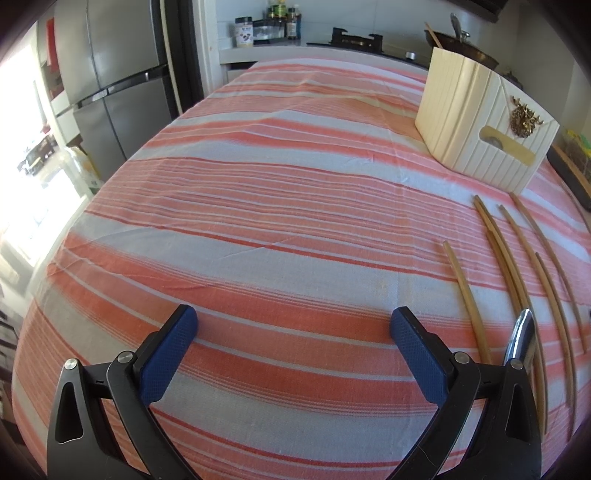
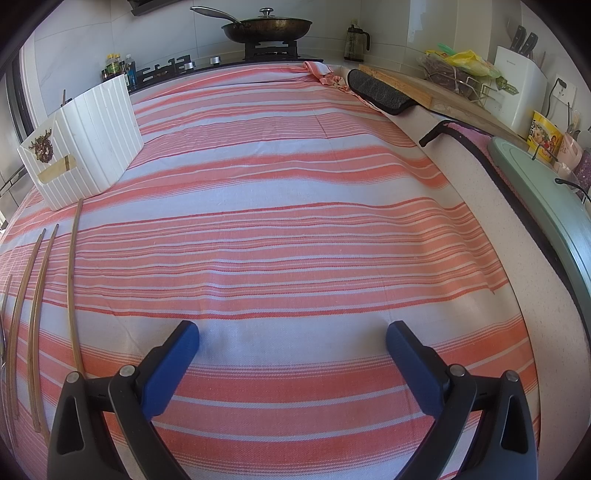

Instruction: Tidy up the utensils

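A: What covers the counter?
B: An orange-and-white striped cloth (image 2: 295,236), in a kitchen with a frying pan (image 2: 266,26) on the stove.
A: And the utensils?
B: Thin wooden chopsticks (image 1: 524,254) lie side by side near a ribbed cream box (image 1: 480,122).
A: The tools?
B: Left gripper (image 1: 293,325) and right gripper (image 2: 291,339) both spread wide, empty.

Your left gripper (image 1: 293,325) hangs over the orange-and-white striped tablecloth (image 1: 258,206) with its blue-padded jaws spread wide and nothing between them. To its right lie several thin wooden chopsticks (image 1: 517,254), roughly side by side, pointing toward the cream ribbed plastic utensil box (image 1: 476,122). A shiny metal utensil handle (image 1: 519,338) shows just beside your right finger, among the chopsticks
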